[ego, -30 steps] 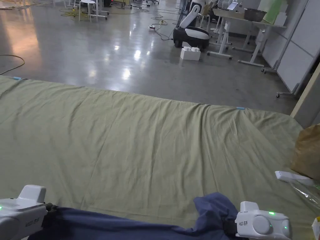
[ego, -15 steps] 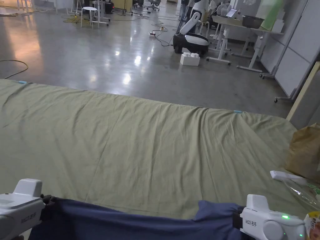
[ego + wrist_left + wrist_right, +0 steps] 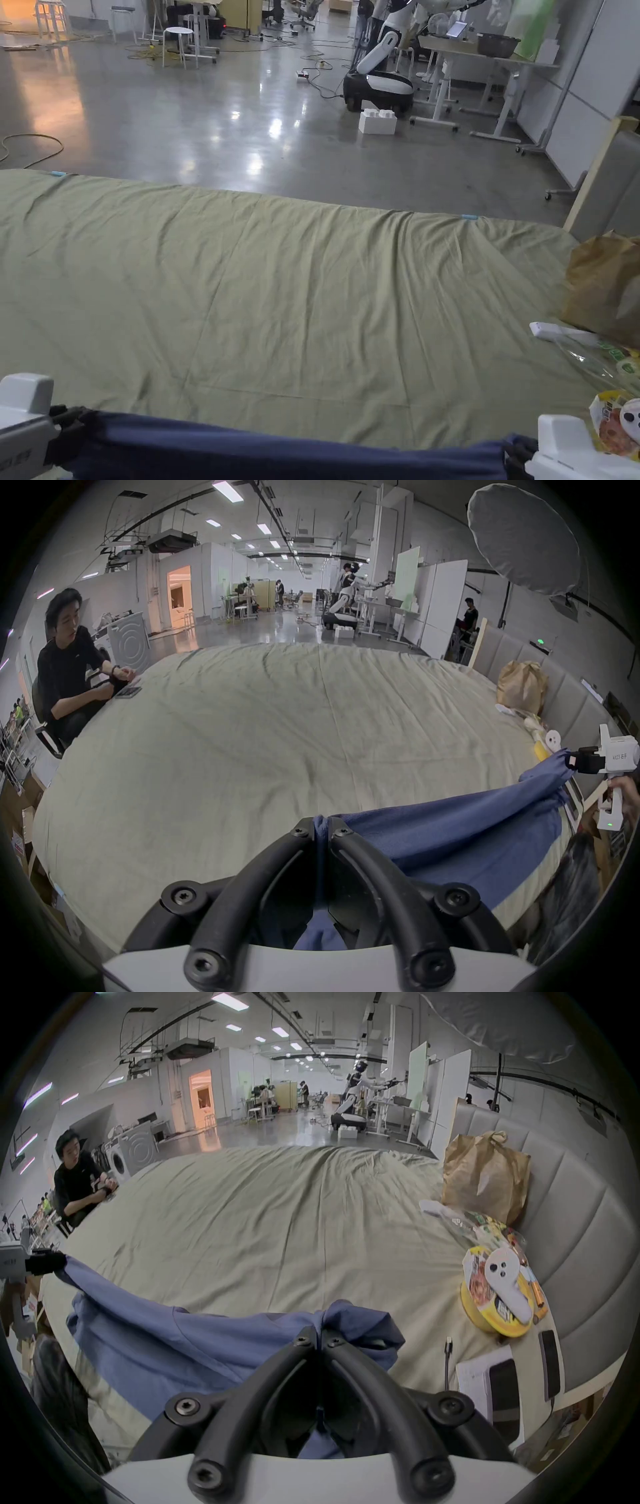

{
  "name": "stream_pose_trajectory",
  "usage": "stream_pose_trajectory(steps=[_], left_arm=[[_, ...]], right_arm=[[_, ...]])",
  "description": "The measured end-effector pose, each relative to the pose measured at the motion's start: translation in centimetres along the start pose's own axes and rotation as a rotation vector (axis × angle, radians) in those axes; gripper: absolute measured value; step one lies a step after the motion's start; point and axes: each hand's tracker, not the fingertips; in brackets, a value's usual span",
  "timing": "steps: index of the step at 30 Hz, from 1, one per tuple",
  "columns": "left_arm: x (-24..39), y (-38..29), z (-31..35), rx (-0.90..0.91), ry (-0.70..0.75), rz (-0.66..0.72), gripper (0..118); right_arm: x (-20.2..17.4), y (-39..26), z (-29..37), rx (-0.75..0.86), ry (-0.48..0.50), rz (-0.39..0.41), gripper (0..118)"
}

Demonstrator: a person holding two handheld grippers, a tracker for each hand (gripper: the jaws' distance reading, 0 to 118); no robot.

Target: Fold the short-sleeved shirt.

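A dark blue short-sleeved shirt (image 3: 281, 453) hangs stretched between my two grippers at the near edge of a bed with a green sheet (image 3: 300, 294). My left gripper (image 3: 321, 826) is shut on one bunched end of the shirt (image 3: 450, 830). My right gripper (image 3: 319, 1335) is shut on the other bunched end of the shirt (image 3: 194, 1338). In the head view the left gripper (image 3: 59, 428) sits at bottom left and the right gripper (image 3: 519, 453) at bottom right. The shirt's lower part drops off the bed edge, out of sight.
A brown paper bag (image 3: 603, 287), a white remote (image 3: 559, 331), plastic wrapping and a yellow snack tub (image 3: 491, 1303) lie by the padded headboard (image 3: 568, 1234) at right. A person (image 3: 69, 674) sits at the bed's far left. A wheeled robot (image 3: 378, 75) and desks stand on the floor beyond.
Both grippers have moved apart, left leftward and right rightward, and the bunched fold near the right gripper has been pulled out, so the shirt now runs taut. The head camera has tilted up slightly.
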Motion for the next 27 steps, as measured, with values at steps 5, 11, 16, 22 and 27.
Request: stream_pose_trajectory(steps=[5,11,16,22,27], left_arm=[[-0.6,-3.4,0.3,-0.117,-0.027,0.029,6],[-0.4,-6.5,-0.6,-0.242,-0.02,0.002,6],[-0.8,-8.1,-3.2,-0.32,-0.005,-0.008,6],[-0.9,-9.2,-4.1,-0.344,0.004,-0.01,6],[-1.0,-8.5,-2.6,-0.311,0.005,0.038,23]], right_arm=[[-0.6,-4.0,1.1,-0.08,-0.001,0.02,2],[-1.6,-6.7,0.6,-0.221,-0.045,0.093,2],[-2.9,-7.9,-1.1,-0.305,-0.067,0.144,2],[-3.4,-8.8,-2.2,-0.348,-0.071,0.157,3],[-3.5,-7.8,-0.8,-0.34,-0.081,0.154,37]])
